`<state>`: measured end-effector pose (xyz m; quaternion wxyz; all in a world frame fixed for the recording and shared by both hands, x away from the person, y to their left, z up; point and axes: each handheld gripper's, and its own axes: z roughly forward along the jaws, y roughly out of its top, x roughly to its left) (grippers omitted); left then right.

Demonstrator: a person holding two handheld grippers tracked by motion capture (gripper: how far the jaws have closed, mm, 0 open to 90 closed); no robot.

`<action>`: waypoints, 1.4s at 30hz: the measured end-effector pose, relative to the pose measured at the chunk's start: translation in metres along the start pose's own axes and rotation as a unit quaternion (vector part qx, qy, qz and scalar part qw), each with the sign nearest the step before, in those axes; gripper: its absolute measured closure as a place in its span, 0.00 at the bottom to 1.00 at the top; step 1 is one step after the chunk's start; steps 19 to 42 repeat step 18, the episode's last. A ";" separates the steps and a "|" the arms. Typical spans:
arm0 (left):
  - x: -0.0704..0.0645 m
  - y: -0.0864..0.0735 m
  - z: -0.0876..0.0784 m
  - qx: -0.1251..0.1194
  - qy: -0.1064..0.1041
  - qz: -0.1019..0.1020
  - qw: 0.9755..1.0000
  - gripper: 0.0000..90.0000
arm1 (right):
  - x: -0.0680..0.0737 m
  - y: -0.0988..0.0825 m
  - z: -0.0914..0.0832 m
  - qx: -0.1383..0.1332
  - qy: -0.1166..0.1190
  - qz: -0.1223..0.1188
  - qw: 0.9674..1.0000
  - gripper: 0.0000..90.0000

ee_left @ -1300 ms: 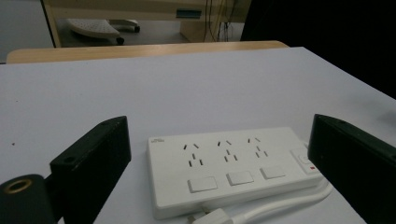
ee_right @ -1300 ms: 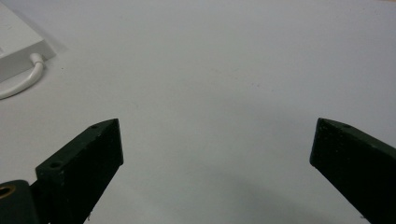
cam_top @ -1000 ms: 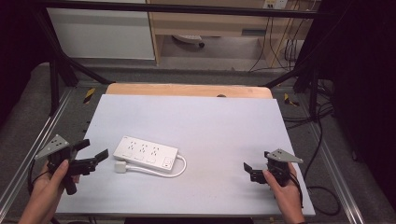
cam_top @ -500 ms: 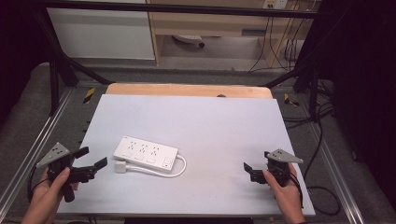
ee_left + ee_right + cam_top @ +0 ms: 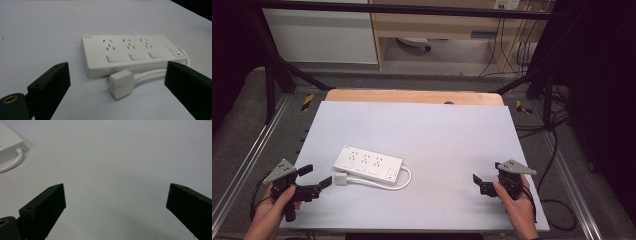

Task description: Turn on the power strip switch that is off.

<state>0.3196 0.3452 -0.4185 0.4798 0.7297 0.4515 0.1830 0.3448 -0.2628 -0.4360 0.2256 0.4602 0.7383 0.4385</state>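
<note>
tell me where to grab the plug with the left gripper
Grip the plug across its two flat sides, coming in low from the near left, where the left gripper already faces it with jaws open. It lies flat beside the strip, close against its near edge, and its cable leaves from the right, so the near end is probably the freest to close on.

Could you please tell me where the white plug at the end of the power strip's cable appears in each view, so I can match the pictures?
High view: the small square white plug lies left of centre, just off the near left corner of the flat white three-socket power strip.
Left gripper view: centre, low, between the open jaws.
Right gripper view: not in it.
Shared landmark: the looping white cable, also at the right gripper view's upper left.
</note>
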 end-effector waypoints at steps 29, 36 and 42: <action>-0.012 -0.018 0.014 0.029 0.006 0.017 0.999 0.09 | -0.001 -0.005 0.014 0.040 -0.019 0.006 0.999 0.03; -0.012 -0.018 0.014 0.029 0.006 0.017 0.999 0.09 | -0.001 -0.005 0.014 0.040 -0.019 0.006 0.999 0.03; -0.012 -0.018 0.014 0.029 0.006 0.017 0.999 0.09 | -0.001 -0.005 0.014 0.040 -0.019 0.006 0.999 0.03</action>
